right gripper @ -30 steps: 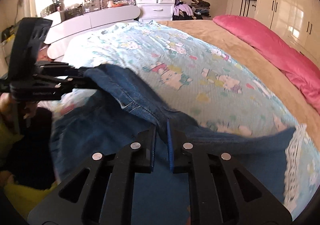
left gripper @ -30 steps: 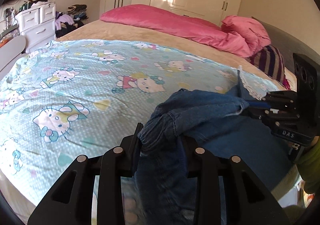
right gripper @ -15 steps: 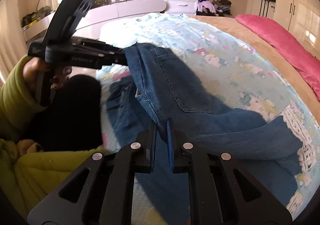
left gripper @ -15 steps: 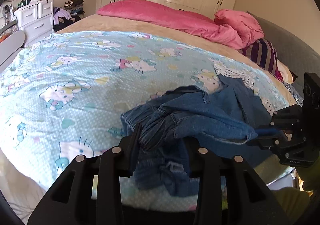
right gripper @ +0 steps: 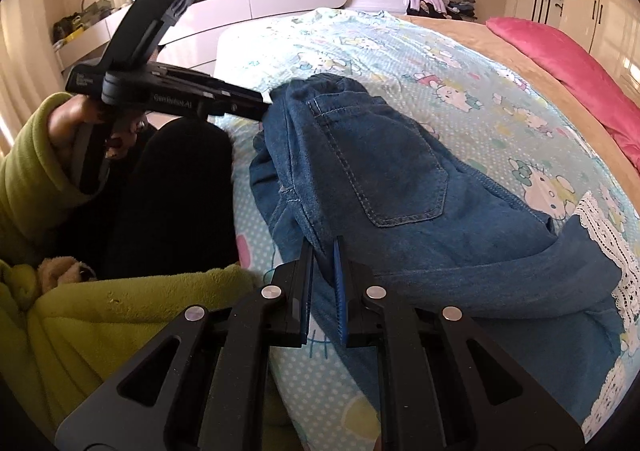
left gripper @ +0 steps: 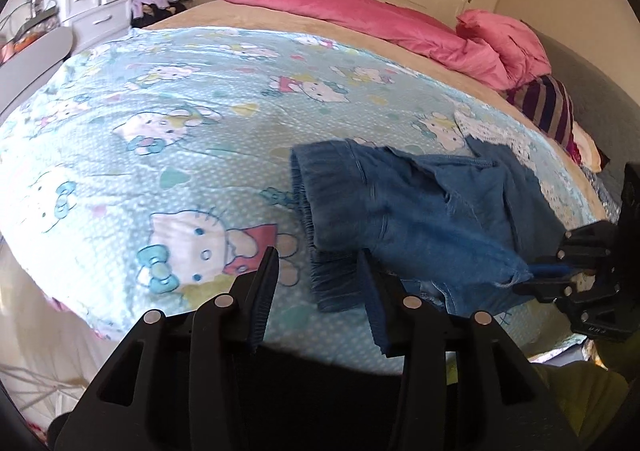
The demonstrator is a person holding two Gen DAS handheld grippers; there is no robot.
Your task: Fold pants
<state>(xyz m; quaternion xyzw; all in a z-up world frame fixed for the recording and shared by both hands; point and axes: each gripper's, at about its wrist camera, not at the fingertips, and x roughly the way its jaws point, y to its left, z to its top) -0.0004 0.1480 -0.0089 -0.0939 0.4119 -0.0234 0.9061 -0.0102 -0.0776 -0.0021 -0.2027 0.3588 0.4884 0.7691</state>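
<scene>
My left claw (left gripper: 316, 271) stands wide open with nothing between its fingers; its tips sit at the near edge of the pants (left gripper: 404, 211), just short of the elastic waistband. From the right wrist view that same left claw (right gripper: 264, 107) reaches in from the left, its tip right at the waistband corner, though I cannot tell from there whether it touches the cloth. My right claw (right gripper: 322, 251) is nearly closed, its fingers pinching a fold of denim at the side seam of the pants (right gripper: 392, 187). In the left wrist view my right claw (left gripper: 536, 271) grips the frayed hem end at the right.

The pants lie on the bed, spread over the cartoon-cat sheet (left gripper: 168, 139) near its near edge, back pocket facing up, one part folded over another. A lace trim (right gripper: 604, 227) borders the sheet beside the denim. A pink duvet (left gripper: 360, 7) lies bunched along the far side of the bed.
</scene>
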